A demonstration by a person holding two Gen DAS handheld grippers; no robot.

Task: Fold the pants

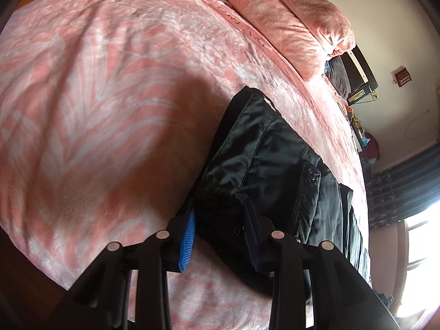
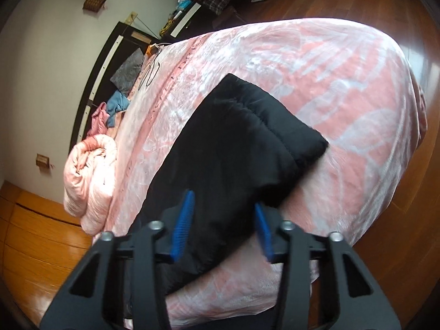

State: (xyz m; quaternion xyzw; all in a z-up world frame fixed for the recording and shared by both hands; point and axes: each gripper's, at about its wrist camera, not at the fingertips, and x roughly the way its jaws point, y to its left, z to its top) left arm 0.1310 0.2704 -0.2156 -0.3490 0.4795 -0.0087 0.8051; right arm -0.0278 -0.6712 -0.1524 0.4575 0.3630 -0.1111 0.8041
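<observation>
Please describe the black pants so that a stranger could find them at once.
Find the bed with the pink leaf-pattern blanket. On it lie the black pants, already folded into a thick pad. They are the only black, quilted thing on the blanket.

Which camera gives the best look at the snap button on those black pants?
The left wrist view: the snap button on the black pants shows clearly beside a stitched seam. The right wrist view shows only plain black fabric, no button.

The pants (image 2: pixel 233 143) are black, padded and slightly shiny, with a snap pocket, folded into a thick rectangle lying flat near the edge of the pink bed (image 2: pixel 343 88).
</observation>
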